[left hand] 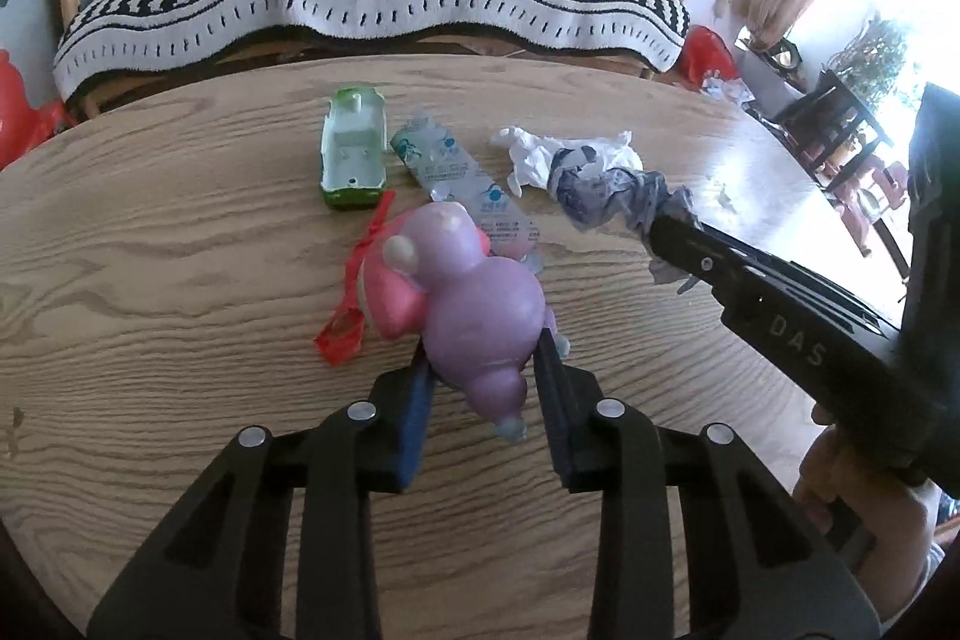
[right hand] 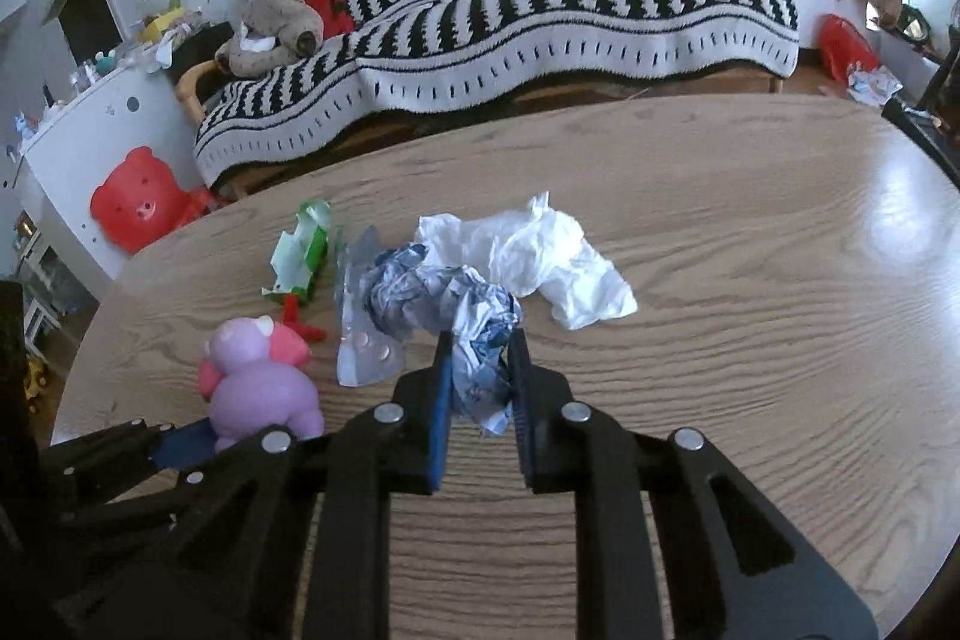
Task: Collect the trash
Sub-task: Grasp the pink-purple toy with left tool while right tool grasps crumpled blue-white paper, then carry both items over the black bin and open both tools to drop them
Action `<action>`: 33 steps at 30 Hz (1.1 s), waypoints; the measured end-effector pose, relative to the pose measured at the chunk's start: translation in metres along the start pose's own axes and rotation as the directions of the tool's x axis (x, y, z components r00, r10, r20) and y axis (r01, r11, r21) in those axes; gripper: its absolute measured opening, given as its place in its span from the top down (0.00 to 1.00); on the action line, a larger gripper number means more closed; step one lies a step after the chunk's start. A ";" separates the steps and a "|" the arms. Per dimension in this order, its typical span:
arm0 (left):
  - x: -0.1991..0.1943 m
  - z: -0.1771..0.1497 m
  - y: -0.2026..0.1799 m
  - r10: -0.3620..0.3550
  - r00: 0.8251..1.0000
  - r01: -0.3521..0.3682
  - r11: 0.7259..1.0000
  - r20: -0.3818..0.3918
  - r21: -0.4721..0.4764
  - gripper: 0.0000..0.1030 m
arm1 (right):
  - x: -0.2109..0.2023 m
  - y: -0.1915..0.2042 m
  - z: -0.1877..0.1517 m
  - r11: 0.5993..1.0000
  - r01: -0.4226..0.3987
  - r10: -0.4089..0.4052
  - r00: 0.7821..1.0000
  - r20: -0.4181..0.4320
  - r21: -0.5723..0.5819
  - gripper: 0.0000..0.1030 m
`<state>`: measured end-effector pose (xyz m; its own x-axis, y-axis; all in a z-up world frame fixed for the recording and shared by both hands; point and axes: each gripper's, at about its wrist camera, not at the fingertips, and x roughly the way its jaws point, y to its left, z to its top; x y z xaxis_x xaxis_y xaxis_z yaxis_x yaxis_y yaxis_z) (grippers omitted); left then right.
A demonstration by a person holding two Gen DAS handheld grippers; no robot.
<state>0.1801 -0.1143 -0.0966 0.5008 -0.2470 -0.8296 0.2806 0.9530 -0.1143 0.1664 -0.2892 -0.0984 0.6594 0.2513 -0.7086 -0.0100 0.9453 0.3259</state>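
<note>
Two grippers are seen over a wooden table (right hand: 750,280), one held in each hand. The left gripper (left hand: 483,370) is closed on one purple and pink toy figure (left hand: 474,292), whose lower body is clamped between the blue pads (left hand: 417,412); in the right wrist view the same toy (right hand: 258,382) is seen at the left, held at the table's near edge. The right gripper (right hand: 480,370) is closed on one crumpled blue-and-white paper wad (right hand: 474,334), which is pinched between its two fingers; in the left wrist view this wad (left hand: 606,196) is seen at the tip of the right gripper (left hand: 666,226), on whose body the letters "DAS" can be read. Five pieces of trash are counted on or over the table: the gripped wad, one crumpled white tissue (right hand: 540,262) just behind it, one clear plastic pouch (left hand: 462,178) printed with blue marks and small text too fine to read, one opened green-and-white carton (left hand: 354,154), and one red wrapper (left hand: 354,292) beside the toy. The pouch lies between the carton and the tissue. Behind the table, one sofa covered with a black-and-white striped throw (right hand: 540,28) is seen, with one brown plush toy (right hand: 276,34) on its left end.
</note>
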 end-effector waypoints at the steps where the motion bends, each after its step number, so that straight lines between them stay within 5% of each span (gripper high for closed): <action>1: -0.001 0.000 0.000 0.002 1.000 -0.002 1.000 0.003 0.000 0.69 | 0.000 0.002 -0.001 1.000 0.000 0.000 1.000 -0.003 -0.002 0.82; 11: -0.015 -0.003 -0.006 -0.016 1.000 0.016 1.000 0.014 0.021 0.71 | -0.009 0.002 -0.002 1.000 -0.009 0.009 1.000 0.011 0.009 0.82; 19: -0.076 -0.022 -0.057 -0.110 0.990 0.101 0.990 0.089 0.097 0.72 | -0.107 -0.037 -0.028 0.989 -0.057 0.034 0.985 0.167 0.133 0.82; 26: -0.135 -0.071 -0.148 -0.229 0.971 0.207 0.943 0.060 0.259 0.72 | -0.233 -0.103 -0.091 0.985 0.033 -0.070 0.973 0.221 0.169 0.82; 33: -0.131 -0.162 -0.237 -0.287 0.947 0.320 0.858 -0.141 0.403 0.72 | -0.310 -0.159 -0.190 0.967 0.070 -0.107 0.984 0.142 0.246 0.82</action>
<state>-0.0845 -0.2795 -0.0489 0.2787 -0.4831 -0.8300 0.7306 0.6676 -0.1433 -0.1794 -0.4782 -0.0496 0.7564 0.1163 -0.6437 0.2218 0.8802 0.4197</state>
